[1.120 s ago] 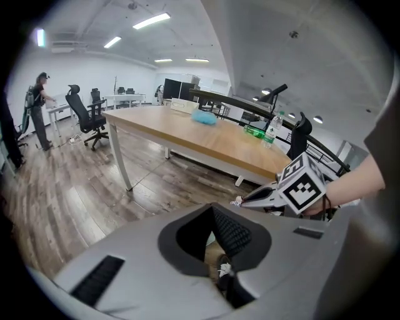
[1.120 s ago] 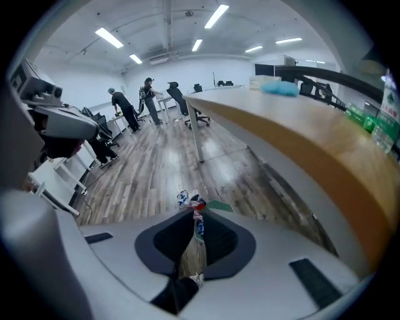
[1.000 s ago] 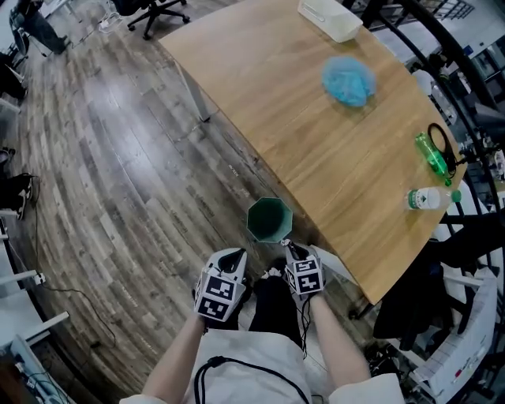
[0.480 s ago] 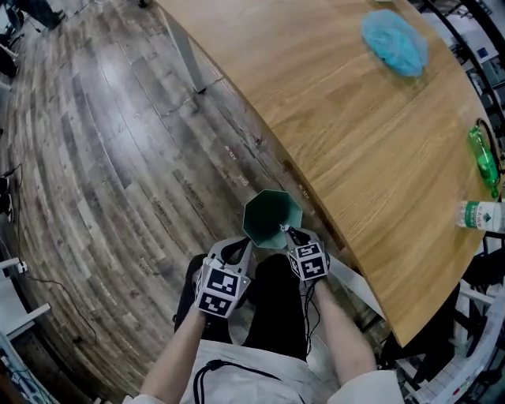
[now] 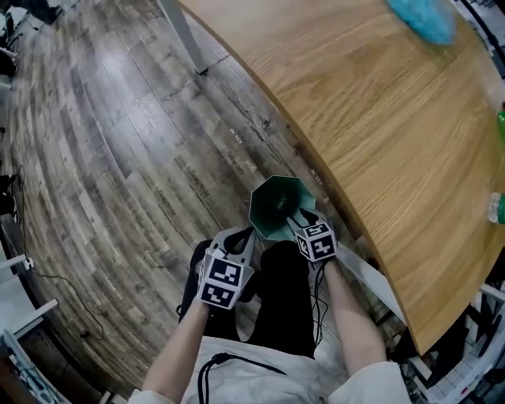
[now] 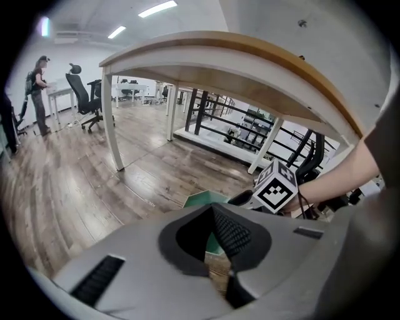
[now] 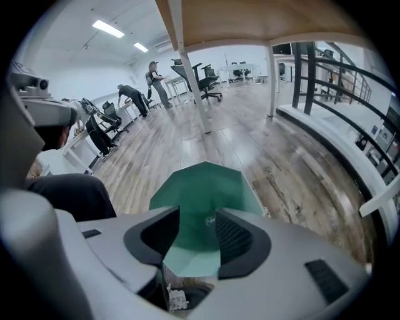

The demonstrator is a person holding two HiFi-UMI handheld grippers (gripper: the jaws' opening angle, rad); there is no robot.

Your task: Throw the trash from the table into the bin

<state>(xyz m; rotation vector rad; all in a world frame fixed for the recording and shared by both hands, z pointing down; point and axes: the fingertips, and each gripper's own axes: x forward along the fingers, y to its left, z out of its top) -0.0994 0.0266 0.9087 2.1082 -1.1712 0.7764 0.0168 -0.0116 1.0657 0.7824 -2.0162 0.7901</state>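
Grey-brown plank floor (image 5: 118,142), open office. Wooden table (image 5: 379,118) ahead and right of fingers.
- Item: green bin (image 5: 276,207). On floor at table edge, open mouth directly below right gripper (image 5: 290,219) fingertips, just ahead of left gripper (image 5: 243,239) tips.
- Right gripper: jaws just been opening, now apart. Nothing pinched between pads; bin interior shows through gap.
- Left gripper: jaws together at tips, nothing between.
- Item: blue crumpled item (image 5: 426,17). On tabletop, well beyond both grippers.
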